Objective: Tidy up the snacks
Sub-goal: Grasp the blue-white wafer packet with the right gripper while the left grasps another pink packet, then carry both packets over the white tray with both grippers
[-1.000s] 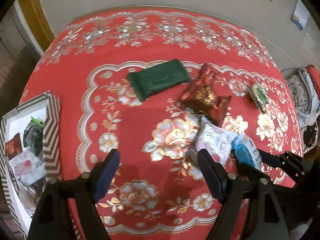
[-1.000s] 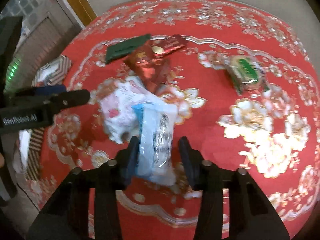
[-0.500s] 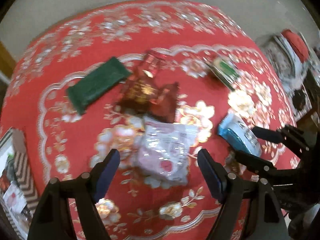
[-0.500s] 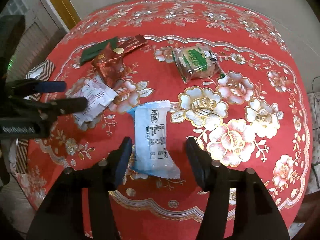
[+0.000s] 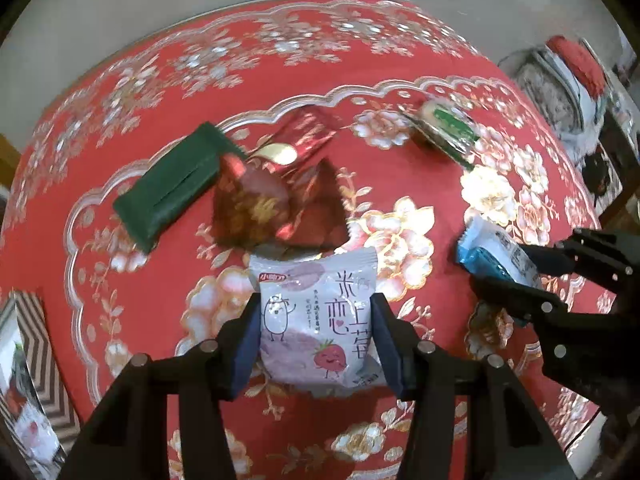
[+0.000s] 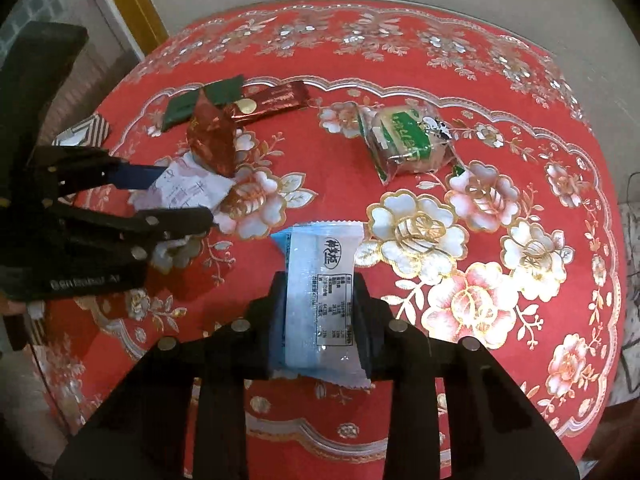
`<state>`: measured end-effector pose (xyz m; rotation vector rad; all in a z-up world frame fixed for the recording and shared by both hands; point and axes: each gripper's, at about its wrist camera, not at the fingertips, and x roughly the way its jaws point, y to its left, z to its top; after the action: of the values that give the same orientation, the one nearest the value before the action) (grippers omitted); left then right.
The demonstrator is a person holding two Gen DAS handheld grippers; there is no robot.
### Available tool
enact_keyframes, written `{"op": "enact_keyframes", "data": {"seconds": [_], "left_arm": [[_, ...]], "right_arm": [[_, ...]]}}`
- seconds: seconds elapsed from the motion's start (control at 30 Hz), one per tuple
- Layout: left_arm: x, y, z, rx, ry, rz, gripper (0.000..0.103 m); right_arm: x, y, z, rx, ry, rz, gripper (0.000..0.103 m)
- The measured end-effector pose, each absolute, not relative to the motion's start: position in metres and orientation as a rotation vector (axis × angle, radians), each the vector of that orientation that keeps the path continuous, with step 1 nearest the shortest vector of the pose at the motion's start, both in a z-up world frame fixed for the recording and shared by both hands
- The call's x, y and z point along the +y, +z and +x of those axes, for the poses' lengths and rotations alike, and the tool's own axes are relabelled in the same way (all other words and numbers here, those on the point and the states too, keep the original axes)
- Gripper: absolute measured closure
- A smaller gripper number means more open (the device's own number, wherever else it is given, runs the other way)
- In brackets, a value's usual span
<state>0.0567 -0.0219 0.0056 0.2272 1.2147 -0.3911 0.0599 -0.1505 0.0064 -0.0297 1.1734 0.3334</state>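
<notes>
A white and pink strawberry snack packet lies on the red floral tablecloth. My left gripper has it between its jaws, which are closing, and both blue pads touch the packet's sides. My right gripper is shut on a blue and white packet near the table's front edge. In the left wrist view the right gripper sits at the right with that blue packet. Beyond them lie a dark green packet, dark red packets and a green-labelled cake pack.
A striped box holding several snacks stands off the table's left side. A red bar with a gold seal lies by the green packet. Clutter with a red cushion sits beyond the table's right edge.
My left gripper shifted over the white and pink packet and narrowed onto it. My right gripper opened around the blue packet half a second ago and has now shut on it.
</notes>
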Motion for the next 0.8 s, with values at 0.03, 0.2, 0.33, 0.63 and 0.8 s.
{"op": "enact_keyframes", "data": {"seconds": [0.03,0.2,0.33,0.63,0.8], "left_arm": [[-0.017,0.009,0.055,1.204,-0.381,0.210,0.048],[0.002,0.023,0.043,1.171,-0.329,0.166,0.048],[0.018,0.031,0.037,1.147,-0.270,0.148,0.048],[0.059,0.045,0.015,1.109,-0.149,0.115,0.048],[0.088,0.053,0.002,1.091,-0.081,0.082,0.048]], "right_arm": [[-0.151,0.007,0.058,1.172,0.335,-0.029,0.074],[-0.145,0.018,0.054,1.154,0.368,-0.018,0.074],[-0.131,0.024,0.054,1.147,0.410,-0.033,0.074],[-0.086,0.034,0.051,1.133,0.517,-0.097,0.074],[-0.056,0.039,0.046,1.119,0.592,-0.132,0.074]]}}
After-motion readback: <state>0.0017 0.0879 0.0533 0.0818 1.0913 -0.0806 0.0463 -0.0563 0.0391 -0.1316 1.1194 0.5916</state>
